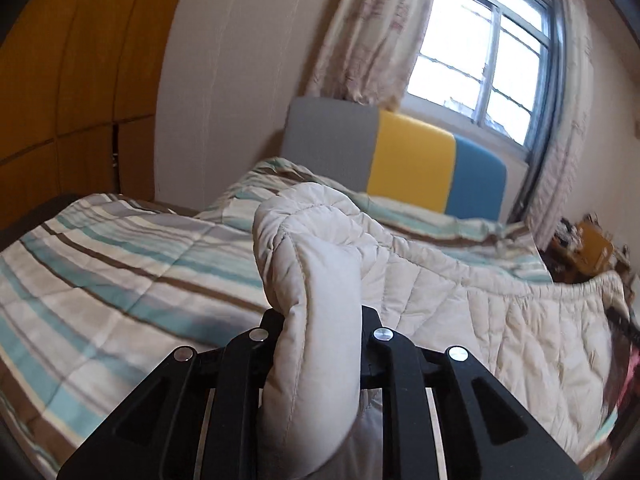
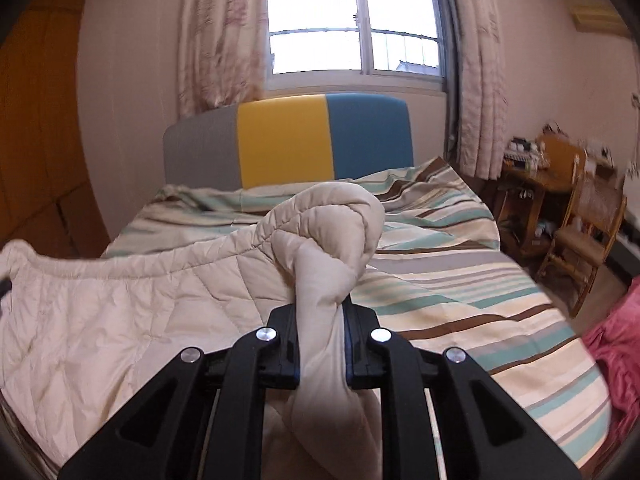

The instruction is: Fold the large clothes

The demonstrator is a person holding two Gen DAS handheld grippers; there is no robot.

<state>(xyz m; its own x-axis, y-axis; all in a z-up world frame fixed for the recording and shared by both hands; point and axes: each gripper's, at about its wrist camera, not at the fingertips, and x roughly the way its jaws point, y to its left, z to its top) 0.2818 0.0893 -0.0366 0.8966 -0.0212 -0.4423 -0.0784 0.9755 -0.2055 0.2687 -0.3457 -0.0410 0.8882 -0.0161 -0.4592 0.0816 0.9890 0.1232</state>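
A cream quilted padded garment (image 1: 460, 300) hangs stretched over the striped bed. My left gripper (image 1: 322, 314) is shut on a bunched end of it, and the fabric bulges up and over the black fingers (image 1: 276, 322). In the right wrist view the same garment (image 2: 120, 312) spreads to the left. There my right gripper (image 2: 322, 312) is shut on another bunched end, which rolls up above the black fingers (image 2: 286, 320). The edge between the two grips runs taut above the bedspread. The pads themselves are hidden by the cloth.
The bed has a striped teal, brown and cream bedspread (image 1: 120, 272) and a grey, yellow and blue headboard (image 2: 288, 140). A window with curtains (image 2: 352, 20) is behind it. Wooden wardrobe (image 1: 72, 72) at left; wooden chair and cluttered table (image 2: 576, 208) at right; a pink cloth (image 2: 616, 352) lies there too.
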